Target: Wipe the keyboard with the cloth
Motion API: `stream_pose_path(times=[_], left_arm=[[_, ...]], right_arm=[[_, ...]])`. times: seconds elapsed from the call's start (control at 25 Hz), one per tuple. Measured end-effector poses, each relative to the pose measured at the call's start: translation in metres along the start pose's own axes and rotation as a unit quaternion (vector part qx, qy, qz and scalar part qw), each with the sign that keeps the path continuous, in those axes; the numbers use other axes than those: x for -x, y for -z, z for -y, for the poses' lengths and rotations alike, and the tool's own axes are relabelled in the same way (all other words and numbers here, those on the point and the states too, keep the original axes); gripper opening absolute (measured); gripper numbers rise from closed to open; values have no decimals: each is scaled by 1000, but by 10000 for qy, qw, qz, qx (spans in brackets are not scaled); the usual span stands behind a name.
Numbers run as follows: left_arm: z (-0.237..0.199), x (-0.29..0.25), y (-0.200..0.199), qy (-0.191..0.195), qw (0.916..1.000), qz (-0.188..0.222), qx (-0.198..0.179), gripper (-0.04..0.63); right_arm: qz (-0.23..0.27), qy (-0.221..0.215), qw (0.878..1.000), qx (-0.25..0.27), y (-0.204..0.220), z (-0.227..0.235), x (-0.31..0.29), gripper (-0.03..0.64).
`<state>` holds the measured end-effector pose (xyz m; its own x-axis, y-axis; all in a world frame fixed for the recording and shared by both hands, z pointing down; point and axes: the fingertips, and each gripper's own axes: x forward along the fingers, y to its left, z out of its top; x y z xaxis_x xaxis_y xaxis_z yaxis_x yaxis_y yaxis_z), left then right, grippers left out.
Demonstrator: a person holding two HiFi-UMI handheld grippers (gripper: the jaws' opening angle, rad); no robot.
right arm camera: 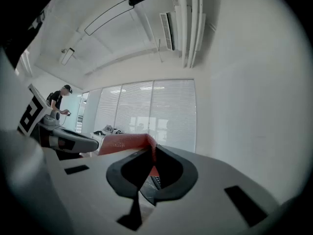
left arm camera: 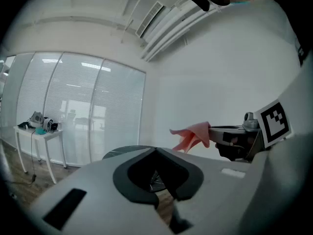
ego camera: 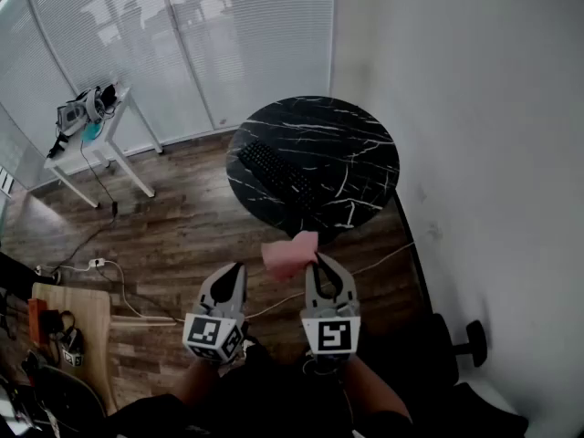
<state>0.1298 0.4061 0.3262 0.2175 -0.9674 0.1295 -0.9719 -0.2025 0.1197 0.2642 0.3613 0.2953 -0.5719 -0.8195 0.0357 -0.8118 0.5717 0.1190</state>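
Observation:
A black keyboard (ego camera: 278, 173) lies on the left part of a round black marble table (ego camera: 356, 153) ahead of me. My right gripper (ego camera: 315, 263) is shut on a pink cloth (ego camera: 290, 254), held in the air short of the table's near edge. In the right gripper view the pink cloth (right arm camera: 128, 142) sticks out left from the closed jaws of the right gripper (right arm camera: 149, 153), and a bit of the keyboard (right arm camera: 155, 181) shows below them. My left gripper (ego camera: 237, 272) is shut and holds nothing. The left gripper view shows the cloth (left arm camera: 192, 135) off to the right.
A white side table (ego camera: 91, 144) with devices stands at the back left by the blinds. Cables (ego camera: 100, 267) run over the wood floor. A wooden board (ego camera: 78, 313) lies at lower left. A white wall (ego camera: 474, 135) runs close along the right, and a black wheeled base (ego camera: 470, 340) stands at its foot.

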Motion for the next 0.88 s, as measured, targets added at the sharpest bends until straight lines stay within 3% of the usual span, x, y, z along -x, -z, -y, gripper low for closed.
stream_pose_path(times=[0.72,0.88], left_arm=[[-153,29,6,122,9999,-27,71,-1],[-186,31,4,119,9996,-83,236,-1]], right_arm=[[-47,-219,9995,214,-3,-132,-100,6],[-220,-143,9993,260,-3,-150,-121,6]])
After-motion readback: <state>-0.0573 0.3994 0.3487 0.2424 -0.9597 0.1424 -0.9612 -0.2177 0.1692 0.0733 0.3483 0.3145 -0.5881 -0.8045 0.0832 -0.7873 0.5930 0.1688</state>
